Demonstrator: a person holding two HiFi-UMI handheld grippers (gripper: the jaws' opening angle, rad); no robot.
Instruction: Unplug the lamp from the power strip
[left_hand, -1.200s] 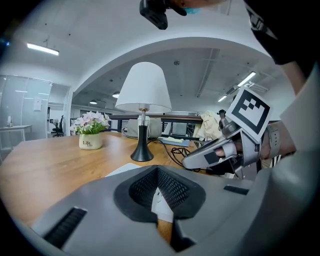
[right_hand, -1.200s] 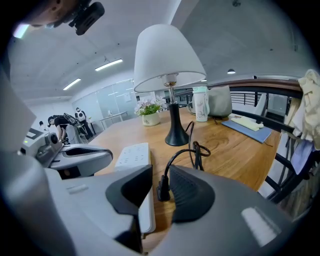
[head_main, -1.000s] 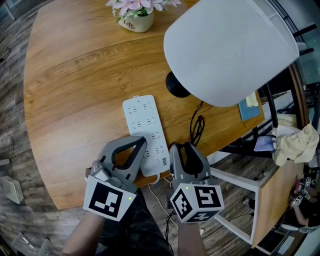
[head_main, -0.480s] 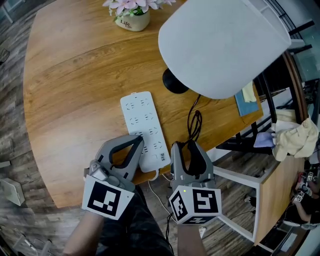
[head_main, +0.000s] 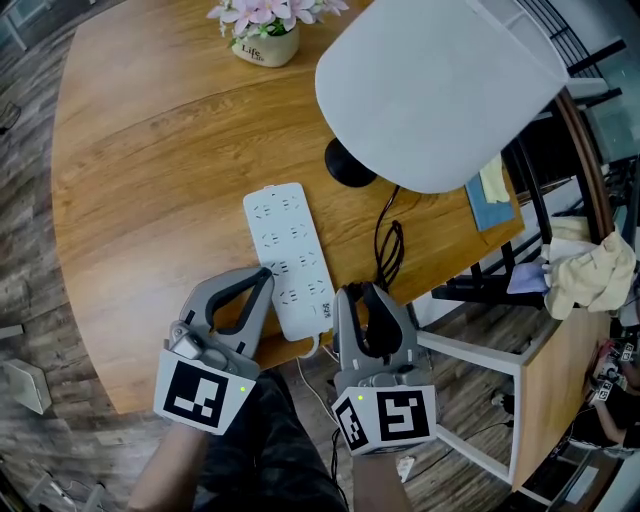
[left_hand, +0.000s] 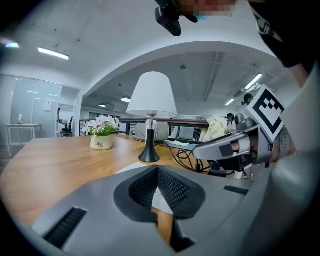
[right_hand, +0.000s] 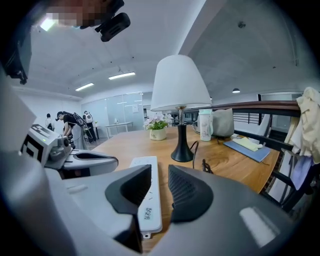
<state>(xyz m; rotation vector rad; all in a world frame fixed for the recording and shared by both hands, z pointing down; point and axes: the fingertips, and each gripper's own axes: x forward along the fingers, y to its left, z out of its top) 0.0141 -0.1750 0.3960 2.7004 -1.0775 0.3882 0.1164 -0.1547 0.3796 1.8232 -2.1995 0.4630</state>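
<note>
Lamp and power strip on the table
The lamp stands at the upper right, the white strip in the middle. The left tool is pinched shut just beside the strip. The right tool has just been closing to a narrow gap with nothing in it.

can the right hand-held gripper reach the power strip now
Probably yes: the power strip lies just ahead of the right hand-held gripper; its empty jaws, just closed a little, stand apart; nothing blocks.

Bright, even light from ceiling strips washes the tabletop; both gripper views bend and darken at their edges.
</note>
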